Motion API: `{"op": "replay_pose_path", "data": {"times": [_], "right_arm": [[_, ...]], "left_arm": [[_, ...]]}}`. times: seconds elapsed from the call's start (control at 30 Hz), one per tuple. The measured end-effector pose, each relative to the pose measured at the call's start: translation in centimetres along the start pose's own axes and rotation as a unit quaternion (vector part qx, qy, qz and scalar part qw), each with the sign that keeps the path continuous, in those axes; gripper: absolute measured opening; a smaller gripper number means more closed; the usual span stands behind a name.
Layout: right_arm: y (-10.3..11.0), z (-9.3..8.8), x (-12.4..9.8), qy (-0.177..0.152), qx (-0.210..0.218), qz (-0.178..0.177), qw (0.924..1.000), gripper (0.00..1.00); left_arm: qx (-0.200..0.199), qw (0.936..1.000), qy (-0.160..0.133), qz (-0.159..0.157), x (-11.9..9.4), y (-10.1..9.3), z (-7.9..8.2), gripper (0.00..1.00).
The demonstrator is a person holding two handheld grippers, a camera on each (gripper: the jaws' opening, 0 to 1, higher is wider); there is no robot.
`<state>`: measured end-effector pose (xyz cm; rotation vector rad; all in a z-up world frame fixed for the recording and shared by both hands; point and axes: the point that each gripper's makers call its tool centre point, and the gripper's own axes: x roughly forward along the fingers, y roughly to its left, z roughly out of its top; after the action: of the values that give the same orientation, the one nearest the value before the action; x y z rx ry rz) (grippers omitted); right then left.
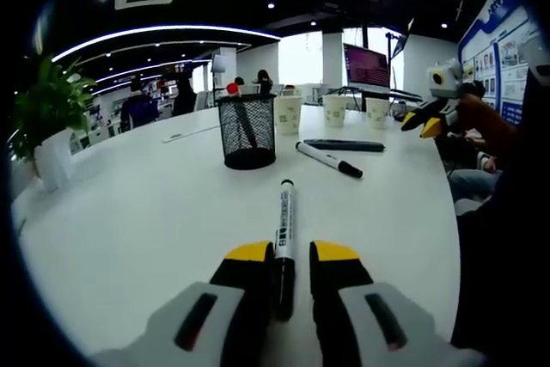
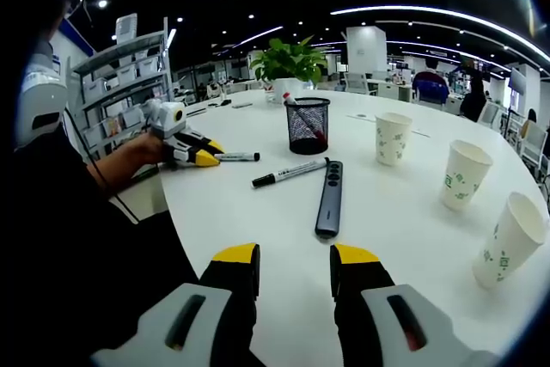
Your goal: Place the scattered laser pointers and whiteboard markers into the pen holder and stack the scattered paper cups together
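Gripping a whiteboard marker (image 1: 284,238) low on its barrel, the left gripper (image 1: 281,257) has its jaws nearly closed around it, the marker pointing straight ahead at the pen holder (image 1: 247,130) — lined up that way, I'd judge, so it can be carried forward and tipped into the black mesh cup. From the right gripper view you can see that same marker (image 2: 237,157) lying flat on the white table (image 2: 404,238), so the lift is not yet made. The right gripper (image 2: 295,271) hangs above the near table edge with its jaws spread apart and nothing between them, ready, it seems, for the next pick. Just beyond it lies the laser pointer (image 2: 329,198), a dark flat bar, and beside that a second marker (image 2: 290,172) at an angle, both near the holder and apart from it. Inside the holder (image 2: 307,125) something red-tipped and a dark stick already stand; what exactly they are I can't tell. Over on the right, three paper cups (image 2: 465,174) stand upright and well apart, none stacked, nothing visible inside them. A potted plant (image 2: 289,62) sits behind the holder.
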<state>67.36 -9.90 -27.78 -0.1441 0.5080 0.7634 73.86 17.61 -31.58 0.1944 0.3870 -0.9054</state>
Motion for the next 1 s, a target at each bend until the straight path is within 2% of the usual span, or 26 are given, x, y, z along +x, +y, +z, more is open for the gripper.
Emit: {"op": "replay_pose_path", "data": {"times": [0.07,0.63,0.83,1.0], "right_arm": [[-0.01,-0.01,0.0,0.0,0.0,0.0,1.0,0.35],[-0.07,0.1,0.09,0.001,-0.001,-0.001,1.0,0.35],[0.16,0.1,0.16,0.003,-0.001,-0.001,1.0,0.35],[0.26,0.23,0.13,0.002,-0.003,-0.001,1.0,0.35]], "left_arm": [[0.001,1.0,0.0,-0.003,0.01,-0.1,-0.04,0.13],[-0.003,1.0,-0.005,-0.004,-0.08,-0.02,0.02,0.12],[-0.02,0.9996,-0.02,-0.01,-0.34,-0.09,0.47,0.12],[-0.019,0.9995,-0.023,-0.012,-0.38,-0.19,0.55,0.12]]}}
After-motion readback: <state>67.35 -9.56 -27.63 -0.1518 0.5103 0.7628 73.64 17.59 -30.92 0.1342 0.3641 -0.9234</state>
